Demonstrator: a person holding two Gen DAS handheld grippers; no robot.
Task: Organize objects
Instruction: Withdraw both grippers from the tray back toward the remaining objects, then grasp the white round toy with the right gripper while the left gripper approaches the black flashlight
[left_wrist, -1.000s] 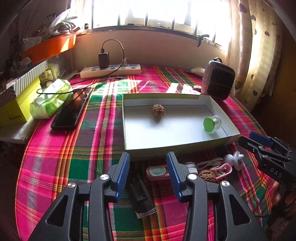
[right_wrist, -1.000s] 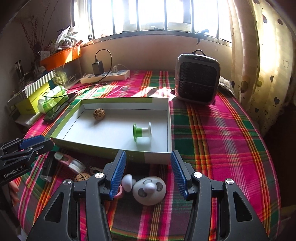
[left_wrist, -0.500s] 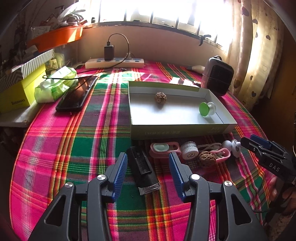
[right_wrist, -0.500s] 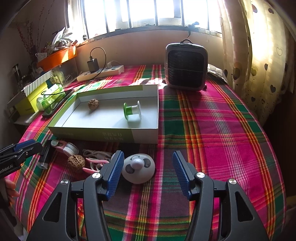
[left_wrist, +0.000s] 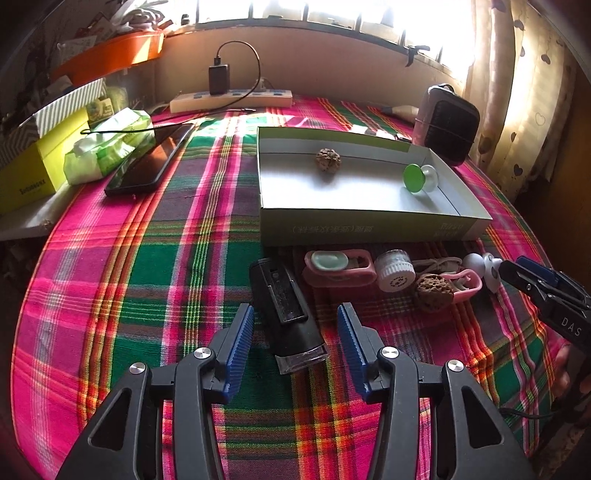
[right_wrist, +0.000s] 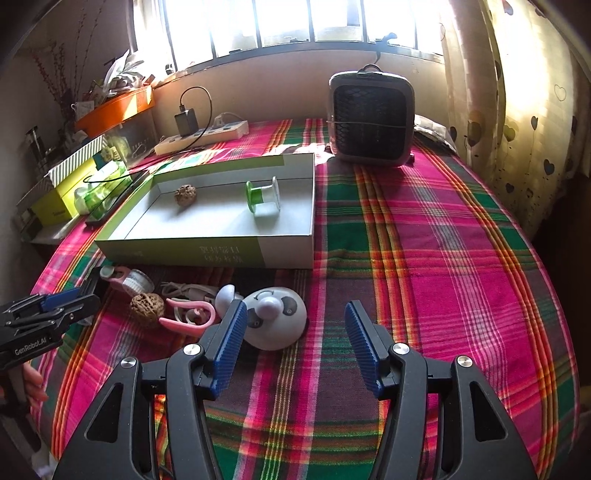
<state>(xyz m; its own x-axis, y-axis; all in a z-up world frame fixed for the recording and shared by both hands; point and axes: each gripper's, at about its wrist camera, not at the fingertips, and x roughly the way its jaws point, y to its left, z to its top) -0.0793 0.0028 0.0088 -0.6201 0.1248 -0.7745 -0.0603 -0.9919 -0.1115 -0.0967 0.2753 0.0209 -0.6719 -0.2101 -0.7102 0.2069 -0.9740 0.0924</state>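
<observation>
left wrist view: left gripper (left_wrist: 295, 336) jaws wide, just been opening, nothing pressed; near end of the black rectangular device (left_wrist: 286, 312) lies between the blue pads, apart from both. what the device is, hard to tell. beyond it, a row just in front of the box: pink case with a pale green lid (left_wrist: 338, 267), white ribbed cap (left_wrist: 394, 270), walnut (left_wrist: 434, 292), pink clip (left_wrist: 466, 286) over a tangle of pale cord that is hard to make out. right gripper (left_wrist: 509, 271) comes in at the right edge, mostly cut off, tips by a white piece half hidden behind it.

right wrist view: right gripper (right_wrist: 293, 325) jaws wide, just been opening, holding nothing; white round panda-faced thing (right_wrist: 275, 319) sits just beside the left pad, partly hidden by it. left gripper (right_wrist: 86, 301) is cut off at the left edge, a fingertip below it.

farther: shallow green-and-white box (left_wrist: 365, 223) holds a second walnut (left_wrist: 328, 159) and a green spool (left_wrist: 417, 178). left of it a dark phone (left_wrist: 149, 166) and wipes pack (left_wrist: 107, 147); right, a small heater (right_wrist: 371, 118); far back a power strip (left_wrist: 231, 99) under glaring windows.

versus a second ago both grippers sit farther back from the box, and the device's whole length shows.
</observation>
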